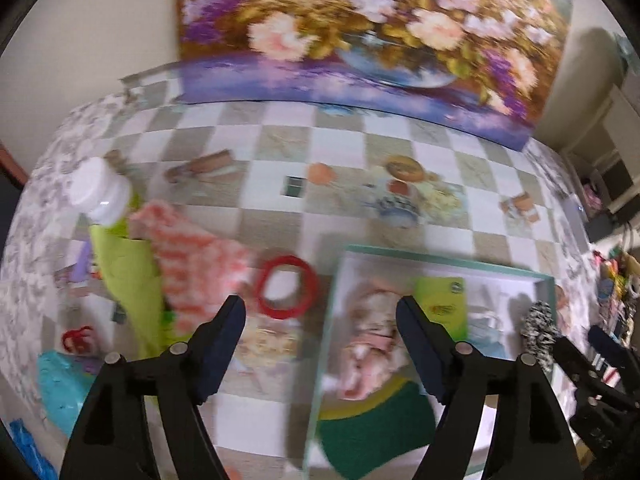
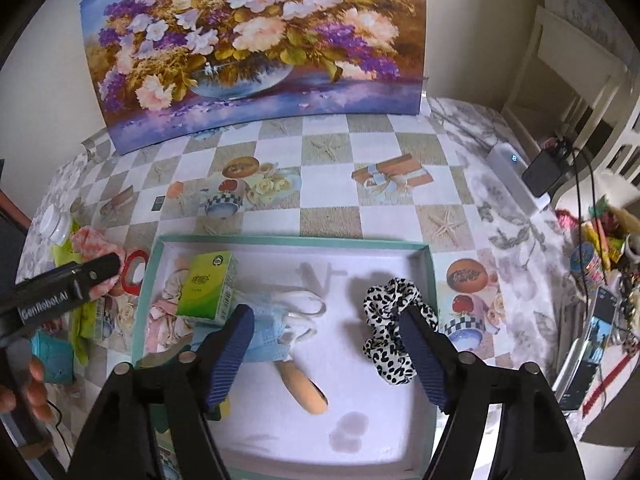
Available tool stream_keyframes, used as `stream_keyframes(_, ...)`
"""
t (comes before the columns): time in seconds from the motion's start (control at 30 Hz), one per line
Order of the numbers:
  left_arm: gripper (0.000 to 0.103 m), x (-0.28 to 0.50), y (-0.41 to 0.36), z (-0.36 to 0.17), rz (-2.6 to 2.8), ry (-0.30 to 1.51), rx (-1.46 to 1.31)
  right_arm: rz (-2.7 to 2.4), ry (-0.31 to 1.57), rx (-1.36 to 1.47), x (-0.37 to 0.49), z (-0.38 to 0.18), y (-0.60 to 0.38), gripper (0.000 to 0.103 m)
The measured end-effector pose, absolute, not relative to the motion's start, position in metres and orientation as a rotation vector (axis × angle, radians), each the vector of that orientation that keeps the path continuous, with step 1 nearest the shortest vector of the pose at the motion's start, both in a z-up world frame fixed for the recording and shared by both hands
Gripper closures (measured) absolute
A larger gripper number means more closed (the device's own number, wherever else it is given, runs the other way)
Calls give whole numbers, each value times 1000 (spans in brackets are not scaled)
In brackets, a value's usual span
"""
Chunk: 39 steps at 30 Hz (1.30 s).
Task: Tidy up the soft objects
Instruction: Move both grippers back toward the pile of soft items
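A shallow teal-rimmed box (image 2: 292, 241) lies on the checked table. In it are a green tissue pack (image 2: 205, 286), a pale pink cloth (image 2: 168, 320), a blue face mask (image 2: 266, 332), a tan sock-like piece (image 2: 305, 390) and a black-and-white scrunchie (image 2: 390, 332). My right gripper (image 2: 332, 332) is open above the box, the scrunchie by its right finger. My left gripper (image 1: 320, 320) is open and empty over the box's left rim (image 1: 326, 340). Left of it lie a pink-and-white fluffy cloth (image 1: 192, 256), a lime green cloth (image 1: 128, 276) and a red ring (image 1: 286, 286).
A white-capped bottle (image 1: 100, 190) stands at the table's left. A teal item (image 1: 60, 384) lies at the near left. A flower painting (image 2: 256, 40) leans against the back wall. A white device (image 2: 516, 176), cables and clutter (image 2: 600, 256) sit at the right.
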<state>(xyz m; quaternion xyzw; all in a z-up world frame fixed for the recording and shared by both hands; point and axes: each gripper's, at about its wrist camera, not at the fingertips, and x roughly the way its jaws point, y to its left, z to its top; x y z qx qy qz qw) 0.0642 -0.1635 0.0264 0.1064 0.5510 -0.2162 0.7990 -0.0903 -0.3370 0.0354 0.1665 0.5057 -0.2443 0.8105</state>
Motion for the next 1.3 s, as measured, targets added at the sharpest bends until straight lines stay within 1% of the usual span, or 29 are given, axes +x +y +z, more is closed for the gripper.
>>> stream_keyframes(0.03,16,67,-159,28,-444,1175,237,-527,1078,351,-90,36,-336,14)
stream_keyframes(0.07,14,69,-155,29,-421,1164,248,-531,1074,348,-91,37,-336,6)
stream_keyframes(0.1,14,71,-152,31,-405,1155,255,-532,1070,347,-91,38,-336,0)
stream_keyframes(0.4,14,88,-119,44,-323,1116,257,-519,1078,345,-86,35,-331,0)
stream_keyframes(0.57,14,96,-105,41,-296,1126,270,-490,1098,331,-75,30,-319,0)
stream_keyframes(1.0,14,129,-23,46,-171,1134,202,-336,1132,294,-18,18,-247,0)
stream_keyframes(1.3,14,145,24,41,-117,1151,144,-247,1105,302,13,9,-207,0)
